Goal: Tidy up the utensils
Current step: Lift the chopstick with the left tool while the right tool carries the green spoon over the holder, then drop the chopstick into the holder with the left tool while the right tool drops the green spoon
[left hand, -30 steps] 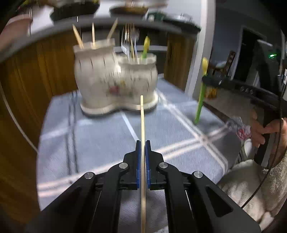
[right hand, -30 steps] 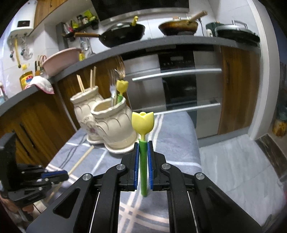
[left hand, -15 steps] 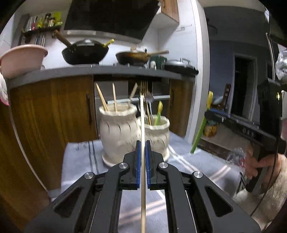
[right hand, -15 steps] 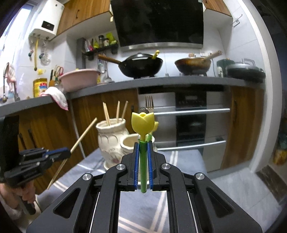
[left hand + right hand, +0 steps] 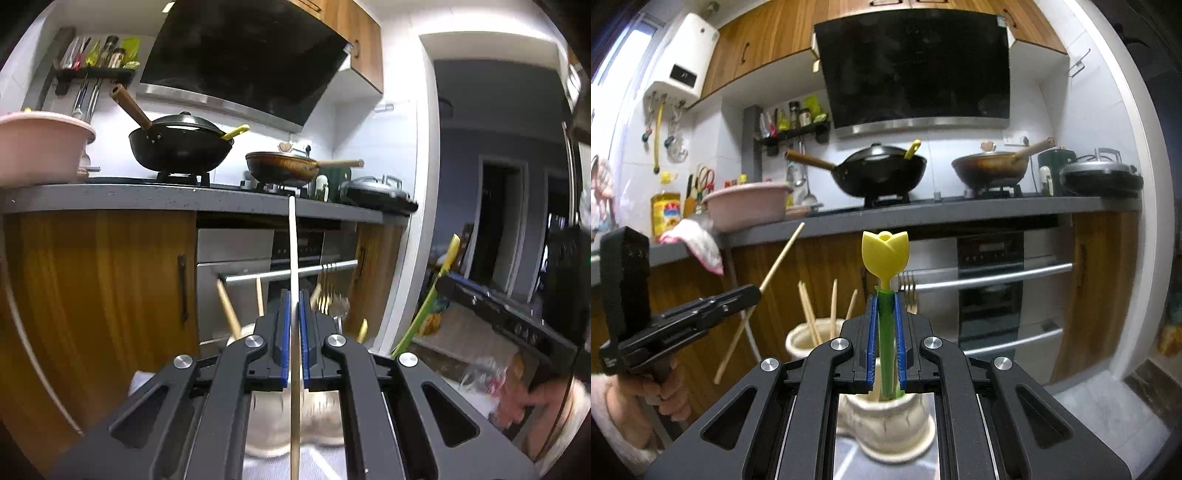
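Note:
My left gripper (image 5: pixel 292 295) is shut on a wooden chopstick (image 5: pixel 293 251) that points up and forward. It hangs above the cream ceramic holder (image 5: pixel 317 421), mostly hidden under the jaws. My right gripper (image 5: pixel 885 299) is shut on the green stem of a yellow tulip-topped utensil (image 5: pixel 885 254), held upright over the holder's near cup (image 5: pixel 886 424). The far cup (image 5: pixel 805 341) holds wooden chopsticks (image 5: pixel 809 314). Forks (image 5: pixel 908 291) stand behind my right fingers. The left gripper (image 5: pixel 748 293) with its chopstick (image 5: pixel 779 258) shows at the left of the right wrist view.
A kitchen counter (image 5: pixel 960 210) with two woks (image 5: pixel 879 173) and a pink basin (image 5: pixel 746 203) runs behind. Wooden cabinets (image 5: pixel 96 280) and an oven (image 5: pixel 990 288) stand below it. The holder rests on a grey striped cloth (image 5: pixel 846 461).
Both grippers have risen and tilted up, so the holder dropped low in both views. The chopstick and the tulip utensil stay clamped. The right gripper now sits right over the near cup.

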{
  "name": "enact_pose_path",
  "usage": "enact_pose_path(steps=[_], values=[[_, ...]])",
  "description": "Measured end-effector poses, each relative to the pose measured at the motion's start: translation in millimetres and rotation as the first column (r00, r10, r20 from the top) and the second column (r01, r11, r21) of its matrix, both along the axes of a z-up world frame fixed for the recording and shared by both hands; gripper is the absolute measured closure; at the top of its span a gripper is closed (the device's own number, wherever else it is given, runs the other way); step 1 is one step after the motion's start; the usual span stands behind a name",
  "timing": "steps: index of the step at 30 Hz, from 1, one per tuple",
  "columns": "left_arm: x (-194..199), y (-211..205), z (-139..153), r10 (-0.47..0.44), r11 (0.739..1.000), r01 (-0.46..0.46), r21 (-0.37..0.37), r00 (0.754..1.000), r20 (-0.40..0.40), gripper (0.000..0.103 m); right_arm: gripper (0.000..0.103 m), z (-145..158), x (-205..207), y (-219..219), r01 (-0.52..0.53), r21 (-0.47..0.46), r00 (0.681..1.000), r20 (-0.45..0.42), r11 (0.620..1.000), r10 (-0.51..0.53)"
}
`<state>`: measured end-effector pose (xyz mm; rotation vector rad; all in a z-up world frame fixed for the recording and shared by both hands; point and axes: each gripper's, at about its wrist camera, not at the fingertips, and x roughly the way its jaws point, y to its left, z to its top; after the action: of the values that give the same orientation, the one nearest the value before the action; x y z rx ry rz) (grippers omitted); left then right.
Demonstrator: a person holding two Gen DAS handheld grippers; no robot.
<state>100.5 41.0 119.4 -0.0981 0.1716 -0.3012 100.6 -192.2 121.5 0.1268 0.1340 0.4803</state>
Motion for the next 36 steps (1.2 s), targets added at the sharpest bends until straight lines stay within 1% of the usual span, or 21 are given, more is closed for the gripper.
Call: enact_pose_path(steps=[2,6,10,13,20,24,28,32,36], values=[[17,2,5,-0.004,0.999,0.004,-0.038,1.0,0.013,0.099,0.093,0,9,1,0.006,0.027,1.0,-0.001,1.0,-0.006],[40,2,10,0.012,0.997,-0.009,-0.073,0.999,0.036,0.099,0.093,-10,19,-1,0.006,0.064,1.0,-0.018,0.998,-0.004],[55,0,9,0.027,0.995,-0.02,-0.095,0.997,0.073,0.099,0.093,-23,29,2,-0.015,0.059,0.999,-0.051,0.998,0.018],[68,-5,6,0.042,0.996,-0.034,-0.085,0.995,0.091,0.099,0.093,-33,36,6,-0.029,0.045,0.996,-0.084,0.999,0.033],[85,-10,-12,0.055,0.998,-0.053,-0.035,0.995,0.086,0.099,0.093,-47,44,12,-0.069,0.027,0.987,-0.14,0.997,0.072],[80,-8,-21,0.05,0.999,-0.048,-0.018,0.996,0.076,0.099,0.093,-52,47,13,-0.082,0.03,0.983,-0.164,0.996,0.086],[65,-4,-31,0.052,0.999,-0.053,0.005,0.996,0.069,0.099,0.093,-54,46,12,-0.072,0.02,0.983,-0.169,0.997,0.075],[48,3,-40,0.044,0.999,-0.044,-0.006,0.998,0.043,0.099,0.093,-59,48,12,-0.061,0.01,0.98,-0.19,0.998,0.062],[37,6,-49,0.046,0.999,-0.046,0.012,0.999,0.001,0.099,0.093,-67,50,14,-0.054,-0.014,0.976,-0.212,0.998,0.05]])
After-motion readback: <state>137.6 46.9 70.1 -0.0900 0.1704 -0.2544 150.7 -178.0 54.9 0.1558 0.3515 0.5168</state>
